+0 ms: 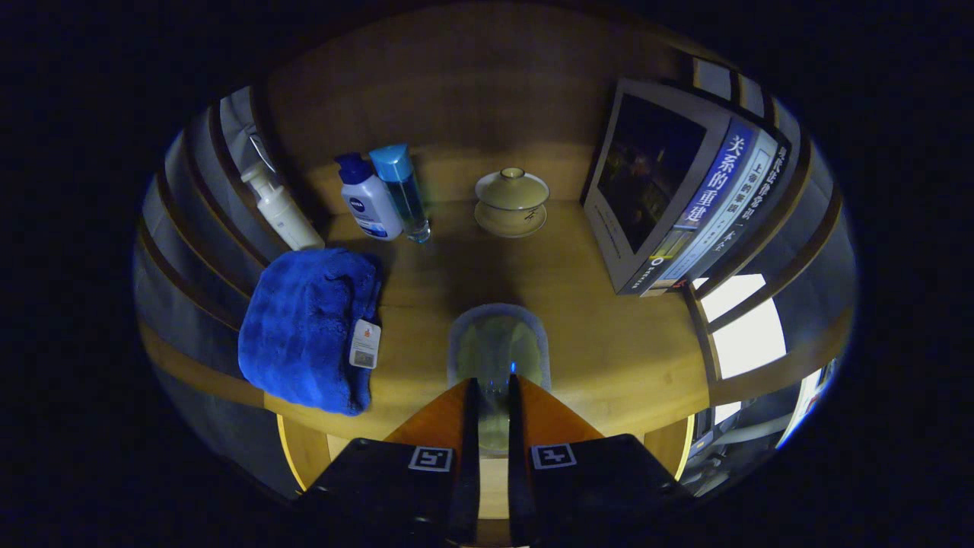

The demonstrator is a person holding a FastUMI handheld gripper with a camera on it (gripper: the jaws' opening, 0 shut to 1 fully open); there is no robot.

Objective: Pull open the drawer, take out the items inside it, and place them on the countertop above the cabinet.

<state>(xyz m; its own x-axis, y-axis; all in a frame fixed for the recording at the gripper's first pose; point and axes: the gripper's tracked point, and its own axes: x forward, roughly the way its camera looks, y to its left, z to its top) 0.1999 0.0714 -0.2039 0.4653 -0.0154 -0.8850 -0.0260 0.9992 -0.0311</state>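
Claw (493, 384), lower centre of frame: fingers drawn close with a narrow gap, clamped on what appears to be a clear glass item (498, 354), dim and hard to identify, held over the front of the wooden bench (609, 335). Left of frame: blue towel (308, 327) with tag draped over the bench edge, white pump bottle (280, 209) behind it. Upper centre: white-and-blue bottle (369, 198), blue-capped clear bottle (403, 190), lidded cup on saucer (511, 199); upper right: leaning books (685, 190).
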